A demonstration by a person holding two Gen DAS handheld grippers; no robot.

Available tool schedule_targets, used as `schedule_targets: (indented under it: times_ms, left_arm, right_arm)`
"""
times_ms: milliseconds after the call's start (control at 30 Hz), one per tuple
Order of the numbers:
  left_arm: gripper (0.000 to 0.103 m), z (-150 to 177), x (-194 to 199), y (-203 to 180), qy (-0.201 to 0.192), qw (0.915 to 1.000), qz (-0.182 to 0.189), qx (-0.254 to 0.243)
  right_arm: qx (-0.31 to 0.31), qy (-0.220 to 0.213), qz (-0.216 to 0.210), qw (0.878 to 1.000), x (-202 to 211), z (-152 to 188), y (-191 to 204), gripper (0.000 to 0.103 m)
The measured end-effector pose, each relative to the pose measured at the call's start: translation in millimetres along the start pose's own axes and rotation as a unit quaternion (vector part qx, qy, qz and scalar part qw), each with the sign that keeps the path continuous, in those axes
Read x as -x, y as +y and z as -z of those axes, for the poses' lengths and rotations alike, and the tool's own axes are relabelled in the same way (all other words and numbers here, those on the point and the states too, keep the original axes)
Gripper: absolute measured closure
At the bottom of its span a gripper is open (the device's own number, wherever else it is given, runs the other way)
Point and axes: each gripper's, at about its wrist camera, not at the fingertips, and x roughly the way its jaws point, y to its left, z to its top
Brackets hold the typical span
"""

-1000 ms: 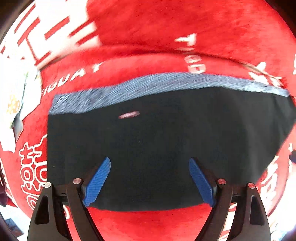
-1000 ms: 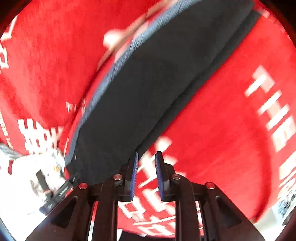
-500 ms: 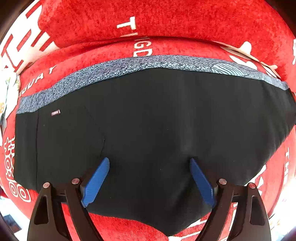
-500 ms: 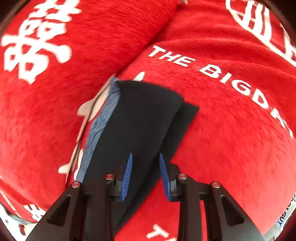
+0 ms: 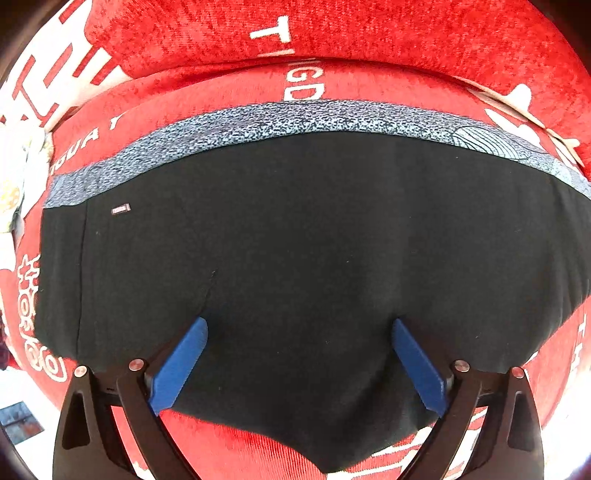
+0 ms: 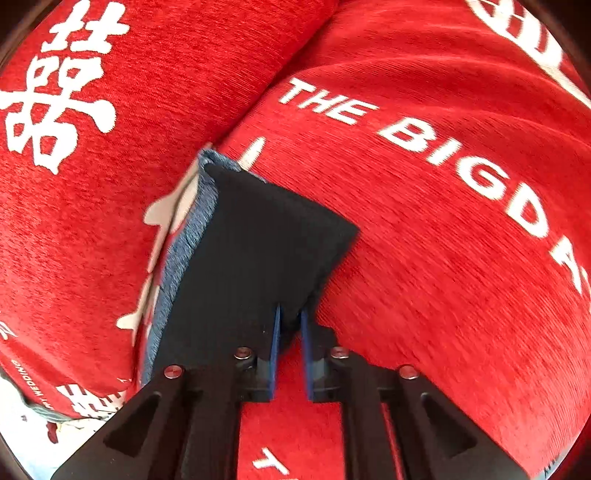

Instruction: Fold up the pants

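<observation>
Black pants point(image 5: 295, 240) with a speckled grey-blue waistband point(image 5: 258, 125) lie flat on a red cover. My left gripper point(image 5: 299, 325) points straight down over the lower middle of the pants. Its jaws are opening wide, and the blue pads point(image 5: 181, 362) pinch nothing. In the right wrist view, one end of the folded pants point(image 6: 258, 251) reaches toward me. My right gripper point(image 6: 290, 314) is at the near edge of the pants. Its jaws are closing, with a fold of black fabric caught between the pad tips.
The red plush cover point(image 6: 443, 240) with white lettering drapes a seat and a back cushion point(image 5: 332, 33), with a crease between them just past the waistband. White patterned items point(image 5: 11, 184) sit off the left edge of the cover.
The left gripper slid across the pants and its jaws spread a little wider. The right gripper swung from the long side of the pants to their end, and its jaws narrowed onto the fabric edge.
</observation>
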Motion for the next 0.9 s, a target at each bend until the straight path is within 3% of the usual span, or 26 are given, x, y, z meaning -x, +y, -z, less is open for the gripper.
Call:
schedule_targets:
  times_ms: [67, 167, 267, 433, 533, 567, 633, 700, 800, 900]
  left_arm:
    - [0.002, -4.8, 11.1, -4.2, 0.000, 0.9999, -0.010, 0.000]
    - [0.002, -11.1, 37.6, -24.1, -0.025, 0.9996, 0.003, -0.014]
    - [0.002, -18.7, 55.4, -64.6, -0.060, 0.9970, 0.022, -0.044]
    - [0.002, -32.8, 35.0, -142.9, -0.059, 0.9938, 0.051, -0.080]
    - [0.002, -16.1, 13.5, -171.9, -0.031, 0.9937, 0.016, -0.106]
    - [0.002, -12.4, 17.6, -169.8, -0.051, 0.9942, 0.018, -0.093]
    - [0.002, -12.5, 19.3, -165.8, -0.038, 0.9948, 0.026, -0.091]
    - [0.002, -14.9, 21.3, -159.7, -0.024, 0.9961, 0.028, -0.080]
    - [0.002, -19.1, 28.5, -157.8, -0.021, 0.9960, 0.011, -0.086]
    - [0.002, -20.6, 41.0, -162.7, -0.033, 0.9952, 0.010, -0.091]
  right_arm:
    - [-0.001, 0.009, 0.010, 1.000, 11.5, 9.5, -2.7, 0.079]
    - [0.033, 0.024, 0.010, 0.999, 24.1, 27.0, 13.8, 0.076]
    - [0.137, 0.043, 0.005, 0.990, 22.9, 55.2, 59.6, 0.076]
    - [0.279, 0.073, 0.018, 0.957, -31.6, 87.2, 135.0, 0.076]
    - [0.345, 0.092, 0.071, 0.932, -57.6, 107.8, 143.6, 0.076]
    - [0.361, 0.083, 0.073, 0.926, -57.1, 112.8, 142.1, 0.076]
    - [0.388, 0.077, 0.076, 0.915, -49.9, 122.7, 140.5, 0.076]
    - [0.380, 0.091, 0.072, 0.918, -40.2, 123.2, 128.6, 0.076]
    - [0.331, 0.101, 0.045, 0.937, -23.2, 115.3, 112.6, 0.075]
    - [0.304, 0.092, 0.039, 0.947, -7.2, 107.2, 102.8, 0.072]
